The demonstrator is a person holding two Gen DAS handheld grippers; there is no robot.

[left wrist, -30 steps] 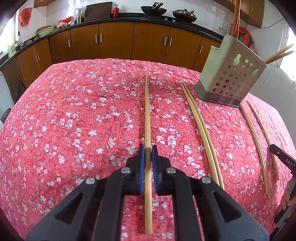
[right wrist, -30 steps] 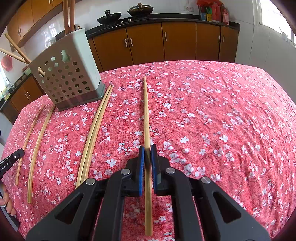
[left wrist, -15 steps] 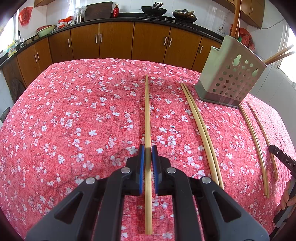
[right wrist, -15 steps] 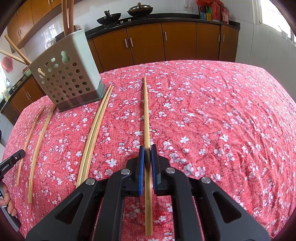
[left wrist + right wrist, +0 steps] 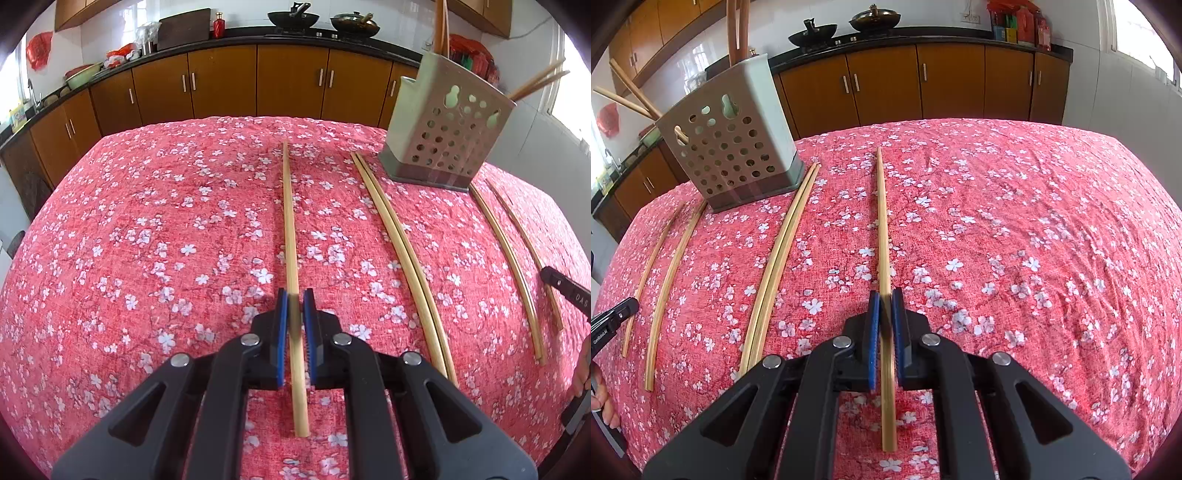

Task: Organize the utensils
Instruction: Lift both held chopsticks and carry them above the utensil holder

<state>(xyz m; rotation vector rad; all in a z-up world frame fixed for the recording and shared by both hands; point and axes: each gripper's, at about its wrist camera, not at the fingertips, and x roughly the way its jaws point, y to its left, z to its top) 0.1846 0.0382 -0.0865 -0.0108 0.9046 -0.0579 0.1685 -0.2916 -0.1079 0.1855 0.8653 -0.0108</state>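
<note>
My left gripper (image 5: 295,299) is shut on a long bamboo chopstick (image 5: 290,221) that runs forward over the red floral tablecloth (image 5: 147,240). My right gripper (image 5: 885,297) is shut on another chopstick (image 5: 882,221) the same way. A grey perforated utensil holder (image 5: 447,136) stands at the far right in the left wrist view and at the far left in the right wrist view (image 5: 731,147); several chopsticks stick out of it. A pair of chopsticks (image 5: 399,243) lies beside it, also in the right wrist view (image 5: 779,251).
Two more loose chopsticks (image 5: 509,251) lie past the holder, seen too in the right wrist view (image 5: 670,273). The other gripper's tip shows at each frame's edge (image 5: 565,288) (image 5: 613,317). Brown kitchen cabinets (image 5: 221,85) stand behind the table.
</note>
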